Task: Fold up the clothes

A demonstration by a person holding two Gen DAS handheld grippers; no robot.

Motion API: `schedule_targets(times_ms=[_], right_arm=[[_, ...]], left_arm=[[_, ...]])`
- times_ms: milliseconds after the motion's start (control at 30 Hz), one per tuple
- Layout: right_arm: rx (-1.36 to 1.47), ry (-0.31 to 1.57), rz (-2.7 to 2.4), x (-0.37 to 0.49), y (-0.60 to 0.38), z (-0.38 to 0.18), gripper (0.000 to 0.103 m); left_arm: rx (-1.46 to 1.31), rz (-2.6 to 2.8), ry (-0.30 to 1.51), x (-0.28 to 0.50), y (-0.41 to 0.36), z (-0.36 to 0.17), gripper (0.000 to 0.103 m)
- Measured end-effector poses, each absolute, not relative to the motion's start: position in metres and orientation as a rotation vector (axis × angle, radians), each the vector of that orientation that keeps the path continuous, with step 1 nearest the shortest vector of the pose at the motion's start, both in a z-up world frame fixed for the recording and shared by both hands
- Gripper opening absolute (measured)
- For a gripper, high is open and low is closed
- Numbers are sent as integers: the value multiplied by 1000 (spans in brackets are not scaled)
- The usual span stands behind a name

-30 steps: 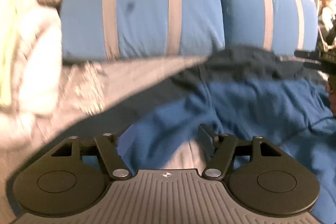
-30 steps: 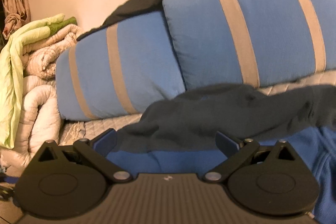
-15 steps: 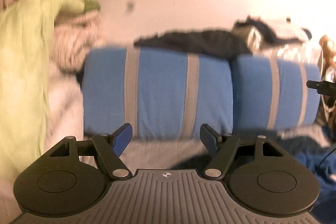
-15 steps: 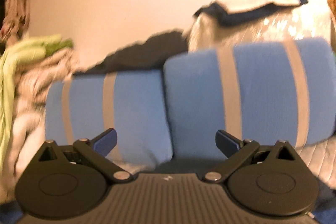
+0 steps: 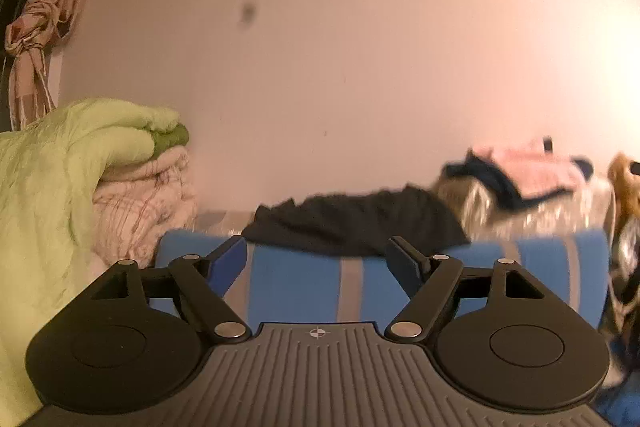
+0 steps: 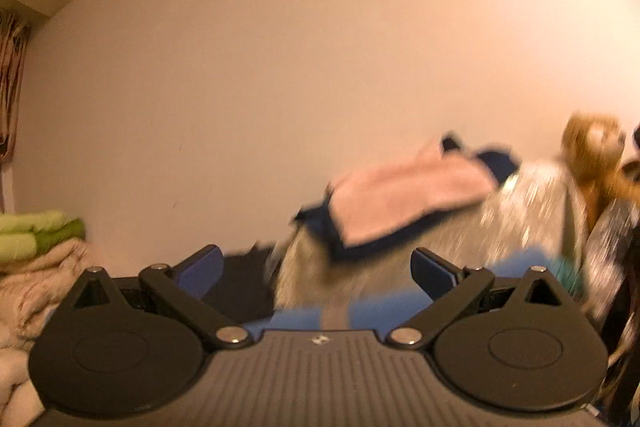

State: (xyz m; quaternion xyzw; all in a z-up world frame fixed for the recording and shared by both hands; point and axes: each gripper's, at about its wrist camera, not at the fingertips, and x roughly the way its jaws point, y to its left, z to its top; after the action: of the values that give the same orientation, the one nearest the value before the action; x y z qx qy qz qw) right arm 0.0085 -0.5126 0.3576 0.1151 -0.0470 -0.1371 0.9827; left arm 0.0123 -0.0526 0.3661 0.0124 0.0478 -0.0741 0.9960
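Observation:
My left gripper [image 5: 318, 259] is open, raised and aimed at the wall, with nothing between its fingers. My right gripper [image 6: 316, 269] is open too and holds nothing; its view is blurred. A black garment [image 5: 356, 223] lies draped over the top of the blue striped pillows [image 5: 304, 291]. A pink and navy garment [image 5: 528, 175] rests on a silvery cover behind them, also seen as the pink and navy garment [image 6: 404, 199] in the right wrist view. Only a small patch of blue cloth [image 5: 622, 403] shows at the lower right of the left wrist view.
A stack of folded bedding, green on top of cream quilts [image 5: 104, 163], stands at the left. A knotted curtain [image 5: 30, 35] hangs in the far left corner. A tan plush toy [image 6: 592, 147] sits at the right. The bare wall [image 5: 340, 47] fills the upper view.
Both grippers have tilted upward, away from the blue and dark garments on the bed, until the wall fills the views. The left gripper's fingers have spread wider.

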Motion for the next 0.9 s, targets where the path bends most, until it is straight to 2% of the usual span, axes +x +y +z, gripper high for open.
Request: schedule_targets(times_ms=[200,367,900], right_arm=[[186,-122,-360,-14,-552,408,103],[22,-43,-379,-14,-562,398,103],[49,442,-194,87,-575,193,103]], left_arm=[[-34,-136,63,32,-70,371,83],[-77,-136,137,63,-83,334,84],[-4,-339,534,138,-110,172,84]])
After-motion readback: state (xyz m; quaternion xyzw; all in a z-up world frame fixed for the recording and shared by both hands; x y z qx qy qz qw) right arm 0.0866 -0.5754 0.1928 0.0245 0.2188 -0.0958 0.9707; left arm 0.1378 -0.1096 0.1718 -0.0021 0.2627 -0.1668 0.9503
